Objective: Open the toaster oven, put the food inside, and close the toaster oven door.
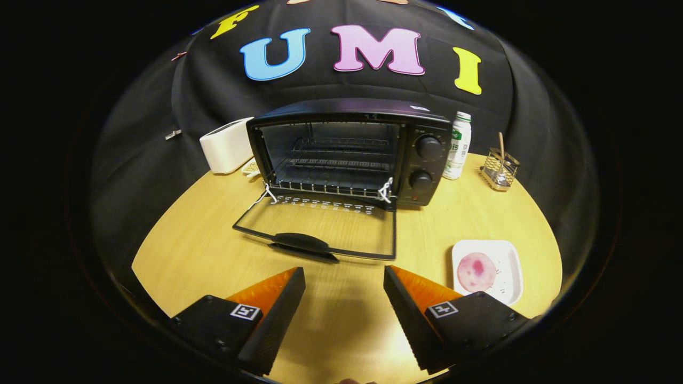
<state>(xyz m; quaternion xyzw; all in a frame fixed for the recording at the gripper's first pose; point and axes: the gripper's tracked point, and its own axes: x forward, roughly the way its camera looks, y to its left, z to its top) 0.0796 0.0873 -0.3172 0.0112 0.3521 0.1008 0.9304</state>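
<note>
A black toaster oven (421, 160) stands at the back of the wooden table, its glass door (320, 229) folded down flat toward me with the handle (301, 242) at its near edge. Wire racks (336, 160) show inside the cavity. A round pink slice of food (476, 272) lies on a white square plate (509, 261), to the right of the door and just beyond my right finger. My gripper (344, 277) hovers over the table, short of the door handle, open, with nothing between the fingers.
A white toaster (227, 145) sits left of the oven. A white bottle with a green label (458, 145) stands right of it, and a wire holder with a wooden stick (499, 168) further right. Bare table (203, 245) lies left of the door.
</note>
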